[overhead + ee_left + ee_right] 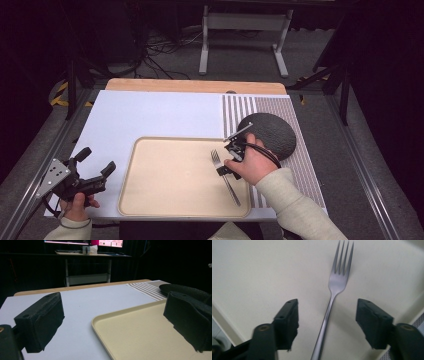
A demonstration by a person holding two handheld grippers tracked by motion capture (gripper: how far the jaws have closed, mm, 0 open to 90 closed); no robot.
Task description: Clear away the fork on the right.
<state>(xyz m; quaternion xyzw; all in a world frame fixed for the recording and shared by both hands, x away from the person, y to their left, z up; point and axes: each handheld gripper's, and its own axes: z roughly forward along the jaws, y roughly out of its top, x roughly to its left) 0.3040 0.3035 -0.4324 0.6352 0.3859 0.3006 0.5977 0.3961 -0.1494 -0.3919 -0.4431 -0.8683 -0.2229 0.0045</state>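
Fork (224, 176) lies flat on the beige tray (165, 200), near the tray's right edge, tines pointing away from me and handle running back toward the near rim. From the high view my right hand (252, 164) and the right gripper (226, 167) cover the middle of the fork, so I cannot make out from there how the jaws sit around it. The right gripper view settles that: the fork (332, 302) runs up between the two black jaws, which stand well apart on either side of the handle, neither one touching it. That gripper is released, with the fork lying free on the tray (249, 270). The handle's near end is cut off at the bottom of that view.

My left gripper (95, 167) rests at the desk's (150, 115) near-left corner, off the tray, jaws spread with nothing between them; the left gripper view looks past its wide jaws at bare white desk (100, 300) and the tray's rounded corner (100, 322).

A dark round plate (272, 132) sits on the striped mat (305, 170) to the right of the tray, partly hidden behind my right hand. In the left gripper view I catch just a sliver of that plate (185, 288) beyond the right-hand jaw; the fork is hidden there.
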